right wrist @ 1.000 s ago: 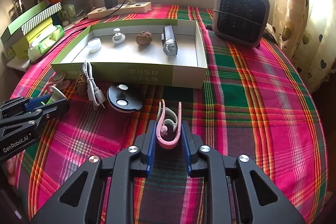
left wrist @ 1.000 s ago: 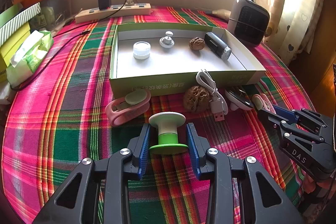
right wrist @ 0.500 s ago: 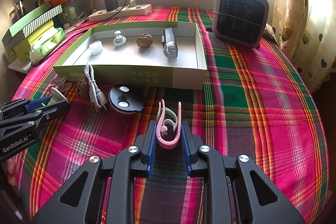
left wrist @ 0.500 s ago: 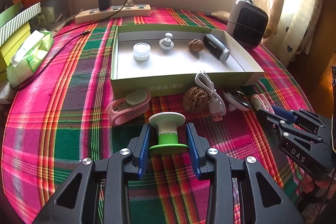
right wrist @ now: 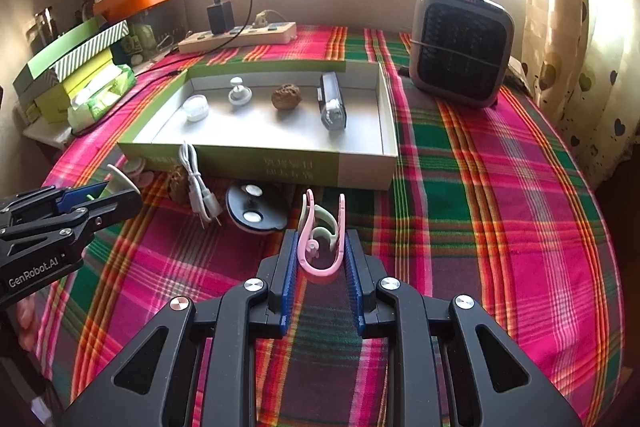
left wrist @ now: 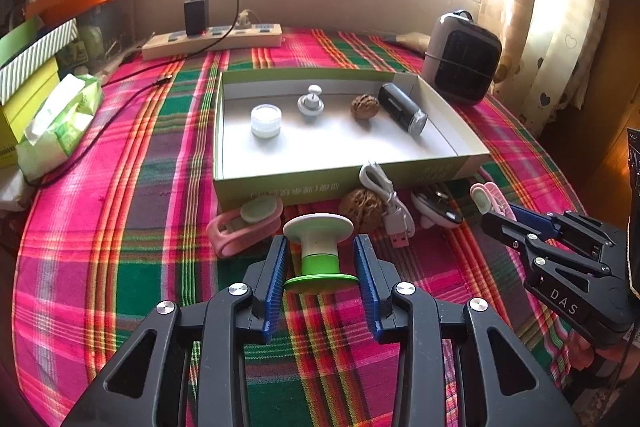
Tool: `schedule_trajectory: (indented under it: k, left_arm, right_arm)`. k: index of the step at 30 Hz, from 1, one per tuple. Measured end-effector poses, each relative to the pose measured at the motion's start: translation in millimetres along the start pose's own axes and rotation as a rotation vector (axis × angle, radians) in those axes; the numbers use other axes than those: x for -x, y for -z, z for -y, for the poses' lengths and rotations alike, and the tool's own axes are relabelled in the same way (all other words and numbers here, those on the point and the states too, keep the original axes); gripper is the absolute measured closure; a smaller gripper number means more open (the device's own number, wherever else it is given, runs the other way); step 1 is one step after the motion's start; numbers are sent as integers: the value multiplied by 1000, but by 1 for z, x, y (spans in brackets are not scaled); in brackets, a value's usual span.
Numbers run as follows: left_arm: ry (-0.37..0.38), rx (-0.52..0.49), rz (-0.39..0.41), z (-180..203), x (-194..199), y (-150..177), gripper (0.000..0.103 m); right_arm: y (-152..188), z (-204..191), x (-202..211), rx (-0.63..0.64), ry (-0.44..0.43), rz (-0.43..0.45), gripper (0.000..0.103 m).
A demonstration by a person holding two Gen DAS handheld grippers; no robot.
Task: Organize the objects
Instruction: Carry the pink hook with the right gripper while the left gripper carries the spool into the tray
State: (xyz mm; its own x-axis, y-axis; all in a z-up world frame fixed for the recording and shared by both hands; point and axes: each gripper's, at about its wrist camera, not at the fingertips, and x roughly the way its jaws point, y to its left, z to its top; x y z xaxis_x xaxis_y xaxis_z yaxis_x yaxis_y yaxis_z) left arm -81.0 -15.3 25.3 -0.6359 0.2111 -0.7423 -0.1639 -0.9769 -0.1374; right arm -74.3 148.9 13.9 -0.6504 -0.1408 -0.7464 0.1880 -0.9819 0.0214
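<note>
Bright plaid cloth (right wrist: pixel 500 195) covers the table under us. Closest to us, our left gripper (left wrist: pixel 321 269) is squeezed on a green and white spool (left wrist: pixel 320 247) that stands up straight. Our right gripper (right wrist: pixel 321 259) is squeezed on a pink clip (right wrist: pixel 320 247). A bit farther, in front of the box, lie another pink clip (left wrist: pixel 244 227), a walnut (left wrist: pixel 362 209), a white cable (left wrist: pixel 384 195) and a dark round case (right wrist: pixel 256 207). Next comes the green box (left wrist: pixel 320 183). Inside it we see a white cap (left wrist: pixel 266 121), a gray knob (left wrist: pixel 311 103), a second walnut (left wrist: pixel 365 106) and a black shaver (left wrist: pixel 402 109). Far back sit a heater (right wrist: pixel 462 45) and a power strip (left wrist: pixel 212 41).
</note>
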Motion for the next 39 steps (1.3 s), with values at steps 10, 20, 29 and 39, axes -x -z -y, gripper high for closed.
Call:
schedule_trajectory:
  k: [10, 20, 29, 39]
  left_arm:
    - [8, -10, 26, -1, 4, -16, 71]
    - [10, -14, 33, -3, 3, -26, 71]
    - [5, -17, 43, -3, -1, -36, 71]
    - [-3, -24, 45, -6, -11, -49, 71]
  right_arm:
    - [-15, -3, 5, 11, -19, 24, 80]
    - [-28, -8, 2, 38, -33, 29, 80]
    - [-39, -11, -3, 54, -38, 32, 80]
    - [-52, -11, -12, 65, -44, 33, 80]
